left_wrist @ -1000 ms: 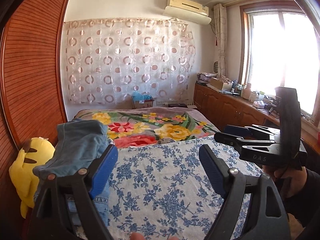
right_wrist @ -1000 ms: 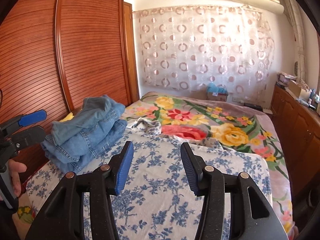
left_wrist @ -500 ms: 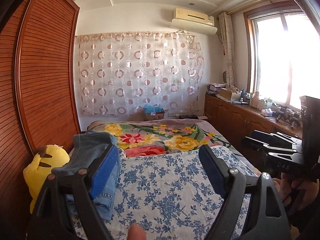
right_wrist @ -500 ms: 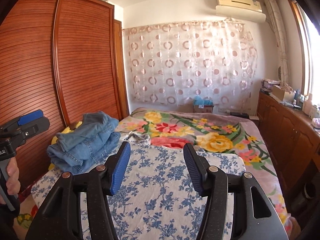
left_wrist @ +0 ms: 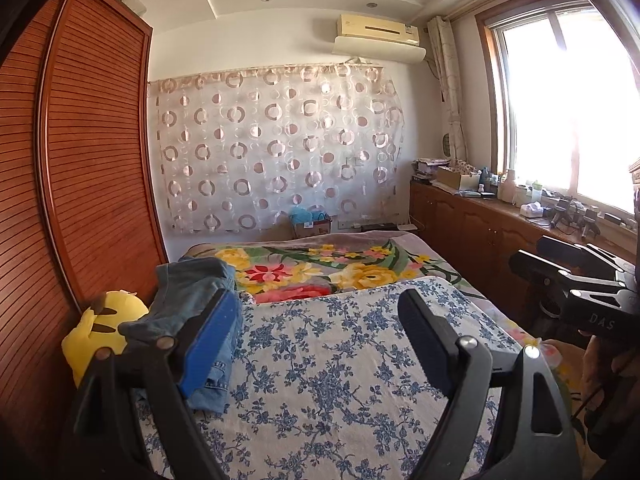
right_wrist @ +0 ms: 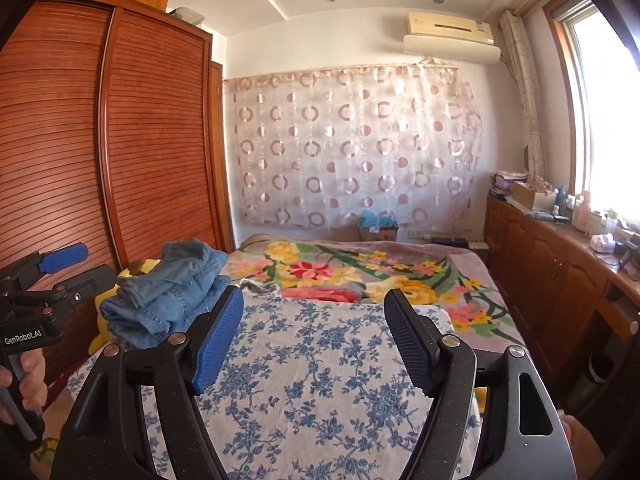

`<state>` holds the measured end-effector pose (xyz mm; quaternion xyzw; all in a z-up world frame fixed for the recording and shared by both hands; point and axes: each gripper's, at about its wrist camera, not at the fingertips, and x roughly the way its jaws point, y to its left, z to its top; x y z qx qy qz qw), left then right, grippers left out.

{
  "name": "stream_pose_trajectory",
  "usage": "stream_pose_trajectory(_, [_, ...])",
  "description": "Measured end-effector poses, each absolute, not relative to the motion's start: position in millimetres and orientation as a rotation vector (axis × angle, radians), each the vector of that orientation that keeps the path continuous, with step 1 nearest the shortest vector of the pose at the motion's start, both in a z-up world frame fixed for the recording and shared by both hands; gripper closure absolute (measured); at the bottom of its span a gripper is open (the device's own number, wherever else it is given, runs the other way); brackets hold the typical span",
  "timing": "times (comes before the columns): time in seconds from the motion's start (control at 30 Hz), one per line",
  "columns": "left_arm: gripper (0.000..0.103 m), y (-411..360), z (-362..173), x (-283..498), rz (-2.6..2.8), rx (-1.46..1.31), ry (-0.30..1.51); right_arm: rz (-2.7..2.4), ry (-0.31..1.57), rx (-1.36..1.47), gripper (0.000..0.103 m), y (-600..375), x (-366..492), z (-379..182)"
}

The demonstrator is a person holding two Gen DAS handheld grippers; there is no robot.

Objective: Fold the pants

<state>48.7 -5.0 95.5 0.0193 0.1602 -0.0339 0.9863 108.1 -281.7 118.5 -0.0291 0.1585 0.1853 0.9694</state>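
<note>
A folded bundle of blue denim pants (left_wrist: pixel 188 300) (right_wrist: pixel 168 292) lies at the left edge of the bed, on the blue-flowered sheet (left_wrist: pixel 340 360) (right_wrist: pixel 320 368). My left gripper (left_wrist: pixel 320 328) is open above the sheet with nothing between its fingers; its left finger (left_wrist: pixel 208 340) overlaps the pants in the picture, clear of the denim. My right gripper (right_wrist: pixel 314 328) hangs over the sheet, jaws opening, empty, right of the pants. Each gripper also shows at the other view's edge, the left gripper (right_wrist: pixel 60 276) and the right gripper (left_wrist: pixel 568 272).
A yellow plush toy (left_wrist: pixel 100 332) sits between the pants and the slatted wooden wardrobe (left_wrist: pixel 80 200). A flowered blanket (left_wrist: pixel 328 268) covers the far half of the bed. Wooden cabinets (right_wrist: pixel 560 264) with clutter run under the window on the right.
Both grippers have pulled back and risen, so more of the room shows. The right gripper's jaws have spread wider. The pants stay in place.
</note>
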Motion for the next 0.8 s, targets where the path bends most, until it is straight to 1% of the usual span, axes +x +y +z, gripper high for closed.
stream_pose_trajectory(0.43, [0.019,-10,82,25,-0.064,0.016,0.354,0.282,0.329,-0.062,0.026,-294,71,107])
stream_pose_trajectory(0.8, [0.019,-4,67,29,-0.047,0.019,0.396,0.275,0.373,-0.045,0.026,-299,72,88])
